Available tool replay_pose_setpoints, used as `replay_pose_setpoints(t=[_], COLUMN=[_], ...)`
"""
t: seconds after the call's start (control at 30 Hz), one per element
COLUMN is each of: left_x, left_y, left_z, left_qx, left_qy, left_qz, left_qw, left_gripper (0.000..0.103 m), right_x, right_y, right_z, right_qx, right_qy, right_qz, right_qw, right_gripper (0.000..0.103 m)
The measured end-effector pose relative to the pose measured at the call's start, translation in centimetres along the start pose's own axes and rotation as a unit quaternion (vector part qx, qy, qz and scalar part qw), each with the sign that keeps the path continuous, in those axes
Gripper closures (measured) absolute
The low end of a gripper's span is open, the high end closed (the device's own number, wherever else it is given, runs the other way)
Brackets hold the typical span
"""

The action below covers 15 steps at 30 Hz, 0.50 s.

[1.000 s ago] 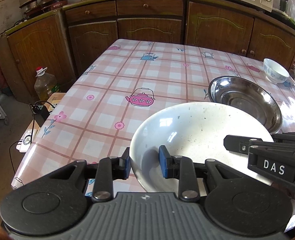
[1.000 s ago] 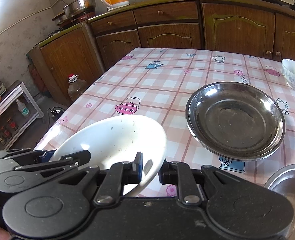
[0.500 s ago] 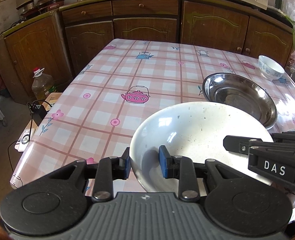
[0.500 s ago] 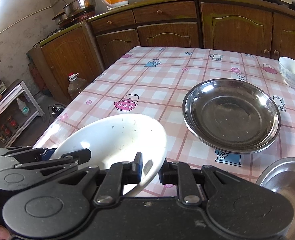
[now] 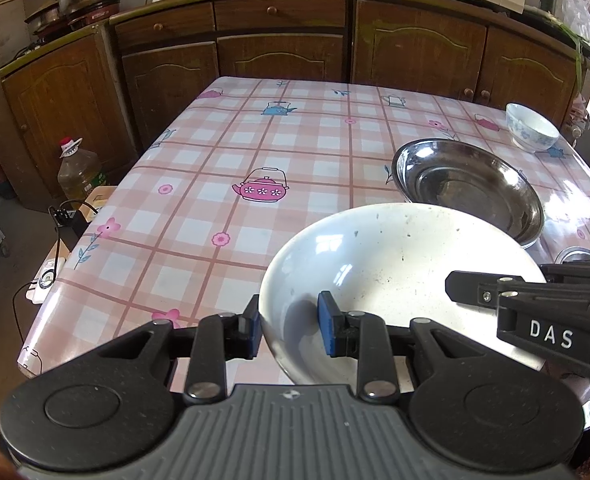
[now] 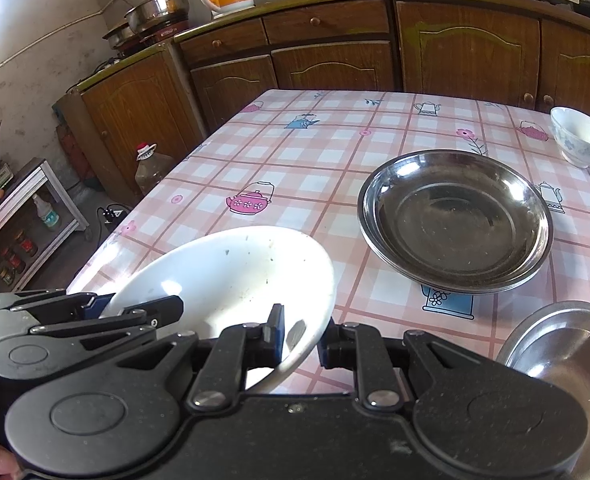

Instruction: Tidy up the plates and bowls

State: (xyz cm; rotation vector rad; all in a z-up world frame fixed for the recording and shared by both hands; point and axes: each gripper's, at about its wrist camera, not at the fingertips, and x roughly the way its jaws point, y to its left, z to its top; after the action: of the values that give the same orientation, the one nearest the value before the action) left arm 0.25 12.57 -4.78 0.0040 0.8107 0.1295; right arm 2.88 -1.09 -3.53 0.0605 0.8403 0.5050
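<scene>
1. On the left, the left claw [image 5: 289,326] pinches the near-left rim of the white bowl [image 5: 395,276], one blue pad outside the wall and one inside. The grip is narrow, so squeeze evenly and avoid twisting the wrist.
2. The white bowl hangs above the near edge of the tabletop [image 5: 295,140], carried between both claws, with its mouth tipped a little toward the cameras. Judged from the task, the step in hand is carrying it to a stacking spot.
3. The right claw [image 6: 301,338] is clenched on the bowl's near-right rim, a pad on each side of the wall. Move both hands together at one pace; if one leads, the glazed rim will likely slide out of the pads.
4. Just beyond and to the right lies the large steel plate [image 6: 455,220], flat on the tabletop and apart from the bowl. If it is the target, bring the bowl over its centre, level it, and lower until the base touches before letting go, one claw after the other.
5. At the near right sits a smaller steel bowl [image 6: 563,340], close to the right claw's body; keep clear of it while swinging across.
6. Far right, a small patterned bowl [image 6: 581,142] stands near the tabletop's edge, well apart.
</scene>
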Motion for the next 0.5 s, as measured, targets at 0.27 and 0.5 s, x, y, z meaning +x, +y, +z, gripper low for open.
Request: replay_pose_setpoints(t=[0.27, 0.5], left_x=[-0.4, -0.6], left_y=[-0.4, -0.9], left_z=[-0.1, -0.2], left_qx=[0.005, 0.008], left_qy=[0.0, 0.001], left_qz=[-0.006, -0.017], left_qw=[1.0, 0.9998], left_gripper=[0.075, 0.075], right_x=[-0.5, -1.3], right_y=[-0.4, -0.9], right_z=[-0.2, -0.5], right_qx=[0.002, 0.003], right_qy=[0.0, -0.003], right_qz=[-0.001, -0.006], right_qw=[1.0, 1.0], right_gripper=[0.081, 0.081])
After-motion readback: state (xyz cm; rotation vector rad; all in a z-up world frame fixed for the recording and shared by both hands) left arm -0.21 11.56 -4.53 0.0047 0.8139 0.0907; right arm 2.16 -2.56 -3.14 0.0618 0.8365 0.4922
